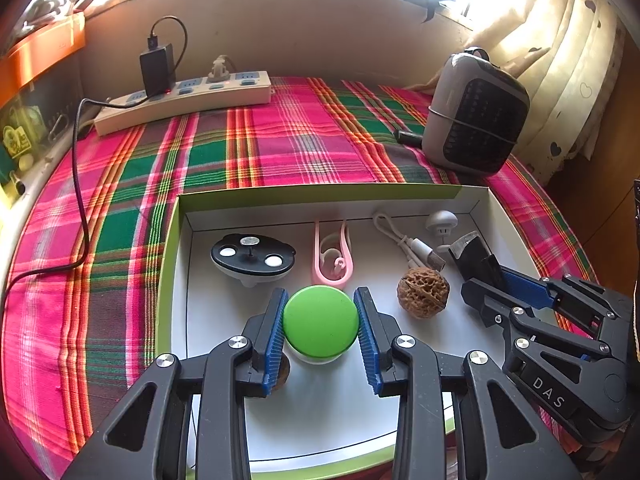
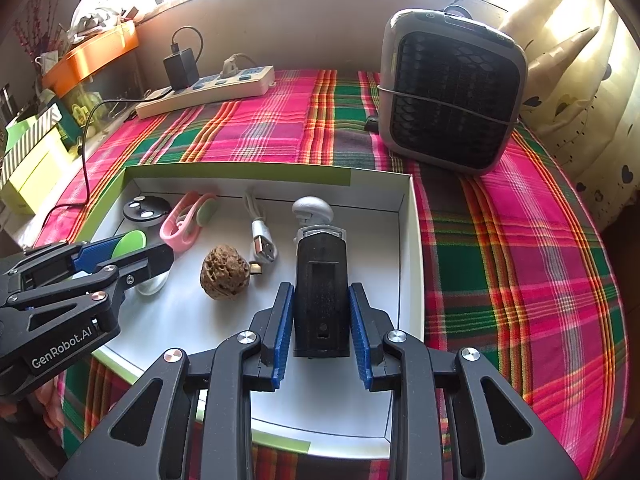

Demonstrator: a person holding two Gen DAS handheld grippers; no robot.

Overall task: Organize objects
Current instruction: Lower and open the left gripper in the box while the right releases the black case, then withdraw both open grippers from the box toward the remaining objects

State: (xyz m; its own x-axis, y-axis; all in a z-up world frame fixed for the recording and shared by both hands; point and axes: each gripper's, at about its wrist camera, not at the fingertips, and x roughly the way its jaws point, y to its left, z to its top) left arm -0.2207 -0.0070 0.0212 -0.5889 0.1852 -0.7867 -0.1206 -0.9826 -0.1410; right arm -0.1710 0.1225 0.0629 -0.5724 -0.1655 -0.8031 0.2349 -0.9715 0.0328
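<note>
A white box with green rim (image 1: 172,248) (image 2: 408,216) lies on the plaid cloth. My left gripper (image 1: 320,320) is shut on a green-lidded jar (image 1: 320,322), seen also in the right wrist view (image 2: 130,242). My right gripper (image 2: 320,320) is shut on a black rectangular device (image 2: 320,292), which also shows in the left wrist view (image 1: 476,260). In the box lie a walnut (image 1: 423,292) (image 2: 224,272), a pink clip (image 1: 332,256) (image 2: 182,228), a black oval disc (image 1: 252,258) (image 2: 146,210), a white USB cable (image 1: 412,244) (image 2: 262,240) and a small white mushroom-shaped piece (image 1: 441,224) (image 2: 312,208).
A grey fan heater (image 1: 474,112) (image 2: 450,88) stands at the back right of the table. A power strip (image 1: 184,100) (image 2: 208,90) with a black charger lies at the back left; its cable (image 1: 80,184) runs down the left side. Curtains hang at the right.
</note>
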